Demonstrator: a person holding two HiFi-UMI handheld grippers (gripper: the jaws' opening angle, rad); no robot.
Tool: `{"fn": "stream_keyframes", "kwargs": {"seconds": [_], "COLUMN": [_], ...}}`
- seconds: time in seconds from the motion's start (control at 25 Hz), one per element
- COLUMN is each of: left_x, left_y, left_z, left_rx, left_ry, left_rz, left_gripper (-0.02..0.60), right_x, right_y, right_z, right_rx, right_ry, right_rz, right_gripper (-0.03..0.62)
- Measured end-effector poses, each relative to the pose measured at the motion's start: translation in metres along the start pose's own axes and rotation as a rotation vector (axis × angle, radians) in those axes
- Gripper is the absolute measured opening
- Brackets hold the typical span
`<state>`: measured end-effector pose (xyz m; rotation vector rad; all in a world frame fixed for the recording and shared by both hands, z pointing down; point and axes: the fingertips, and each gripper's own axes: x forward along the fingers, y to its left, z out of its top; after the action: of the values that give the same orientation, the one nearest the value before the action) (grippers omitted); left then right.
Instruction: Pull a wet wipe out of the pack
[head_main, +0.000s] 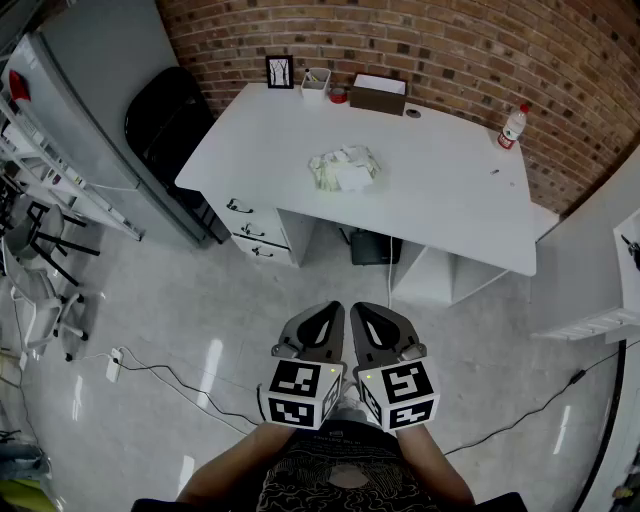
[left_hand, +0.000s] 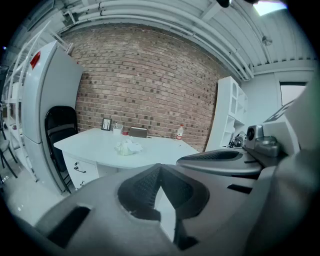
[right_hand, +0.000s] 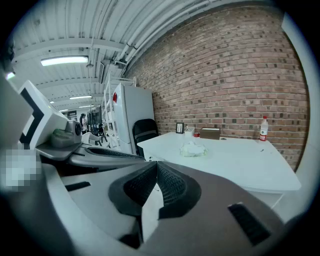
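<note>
The wet wipe pack, pale and crumpled with a white wipe on top, lies in the middle of the white desk. It also shows small and far off in the left gripper view and the right gripper view. Both grippers hang side by side close to my body, well short of the desk and above the floor. My left gripper is shut, jaws meeting at the tip with nothing between them. My right gripper is likewise shut and empty.
A brown box, a white cup, a picture frame and a bottle stand along the desk's back edge. A black chair and grey cabinet are left of the desk. Drawers sit beneath; cables cross the floor.
</note>
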<state>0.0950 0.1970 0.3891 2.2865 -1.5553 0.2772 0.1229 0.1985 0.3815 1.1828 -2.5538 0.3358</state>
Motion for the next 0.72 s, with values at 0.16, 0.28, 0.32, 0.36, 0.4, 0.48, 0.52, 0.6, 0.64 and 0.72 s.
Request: {"fn": "stream_keyframes", "kwargs": {"seconds": [0.16,0.28,0.32,0.36,0.4,0.48,0.52,0.6,0.64,0.72], "left_x": [0.005,0.01,0.012,0.013,0.014,0.015,0.016,0.018,0.019,0.021], "left_y": [-0.005,-0.01,-0.011,-0.012,-0.013,-0.015,-0.015,-0.015,-0.014,-0.012], "left_z": [0.001,0.0,-0.001,-0.001,-0.001,-0.001,0.0,0.002,0.003,0.004], "left_rx": [-0.005,-0.004,-0.005,-0.005,-0.005,-0.005,-0.006,-0.007,-0.007,-0.011], "left_ry": [0.006,0.014,0.016,0.018,0.018,0.015,0.012,0.008,0.008,0.008], "left_rz": [0.007,0.015,0.018,0.021,0.026,0.035,0.038,0.047,0.05,0.054], "left_gripper": [0.011,0.011,0.011,0.011,0.011,0.011,0.011,0.011,0.011,0.011], "right_x": [-0.003,-0.003,-0.003,-0.003,-0.003,-0.002,-0.002,-0.002,-0.001,0.001], "right_y": [-0.008,-0.013,-0.014,-0.014,-0.014,-0.015,-0.016,-0.018,-0.019,-0.021], "right_z": [0.001,-0.002,-0.002,-0.003,-0.003,-0.003,-0.003,-0.001,0.0,0.003], "right_rx": [0.025,0.027,0.027,0.028,0.03,0.031,0.029,0.024,0.023,0.026], "right_ry": [-0.009,-0.001,0.0,-0.002,-0.004,-0.006,-0.006,-0.007,-0.008,-0.011], "right_rz": [0.011,0.028,0.036,0.048,0.061,0.082,0.087,0.088,0.088,0.09], "right_gripper": [0.02,0.02,0.02,0.02,0.02,0.02,0.02,0.02,0.02,0.02]}}
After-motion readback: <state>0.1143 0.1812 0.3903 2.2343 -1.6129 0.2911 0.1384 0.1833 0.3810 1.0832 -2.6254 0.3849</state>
